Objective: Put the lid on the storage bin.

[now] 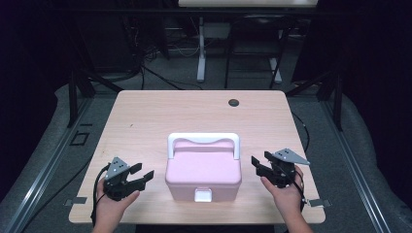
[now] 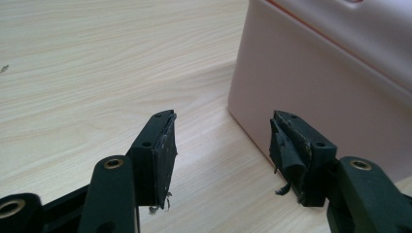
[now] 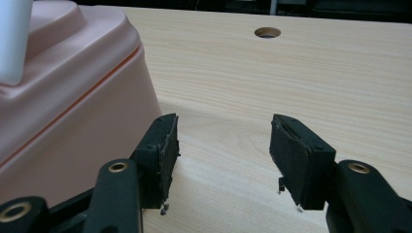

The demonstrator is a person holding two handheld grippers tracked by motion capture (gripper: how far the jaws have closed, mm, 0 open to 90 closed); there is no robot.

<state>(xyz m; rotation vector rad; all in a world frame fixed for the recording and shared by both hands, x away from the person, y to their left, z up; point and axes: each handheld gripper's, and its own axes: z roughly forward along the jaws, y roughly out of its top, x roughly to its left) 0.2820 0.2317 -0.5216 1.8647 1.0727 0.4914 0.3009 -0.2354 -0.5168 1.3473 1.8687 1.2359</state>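
Box position: the pink box (image 1: 203,174) sits on the table (image 1: 145,116) near the front edge, midway between both grippers.
Box state: lid shut; white handle (image 1: 203,140) lies toward the far side, white latch (image 1: 202,195) faces the person.
Left gripper (image 1: 141,175): jaws spread apart, empty, just beside the box's left wall (image 2: 311,87), not touching.
Right gripper (image 1: 260,165): jaws spread apart, empty, just beside the box's right wall (image 3: 73,136).
Table detail: cable hole (image 1: 234,102) near the far edge.
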